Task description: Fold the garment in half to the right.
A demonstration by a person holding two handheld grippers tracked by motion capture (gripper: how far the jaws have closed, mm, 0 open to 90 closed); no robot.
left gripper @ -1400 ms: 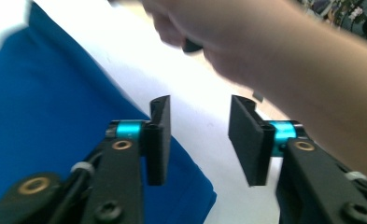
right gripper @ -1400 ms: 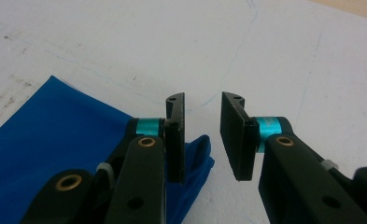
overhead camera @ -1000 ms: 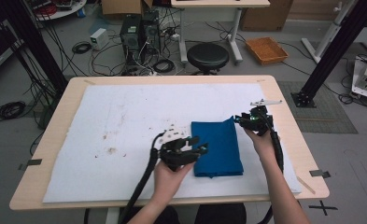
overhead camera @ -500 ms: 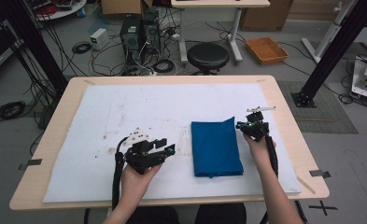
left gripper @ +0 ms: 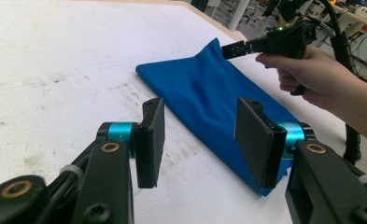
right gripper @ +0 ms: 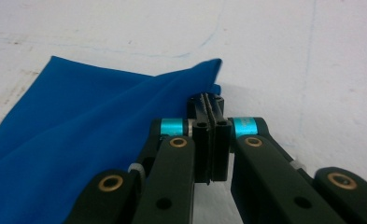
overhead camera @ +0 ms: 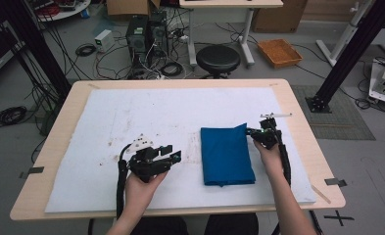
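Observation:
A folded blue cloth (overhead camera: 227,154) lies on the white mat (overhead camera: 131,112), right of centre. My right gripper (overhead camera: 252,132) is shut on the cloth's far right corner and holds it slightly lifted. In the right gripper view the jaws (right gripper: 208,105) are pressed together on the blue cloth (right gripper: 92,112). My left gripper (overhead camera: 173,155) hovers open over the mat, a short way left of the cloth, with nothing between its fingers. In the left gripper view the open jaws (left gripper: 202,135) frame the cloth (left gripper: 204,88), and the right gripper (left gripper: 237,48) pinches the far corner.
The mat covers most of the wooden table (overhead camera: 298,122) and has brown stains (overhead camera: 114,147) left of centre. A black stool (overhead camera: 218,58), computers and cables stand on the floor beyond the far edge.
My left gripper has drawn back to the left, off the cloth's left edge, and is open. The right gripper stays at the far right corner, which now stands up in a peak.

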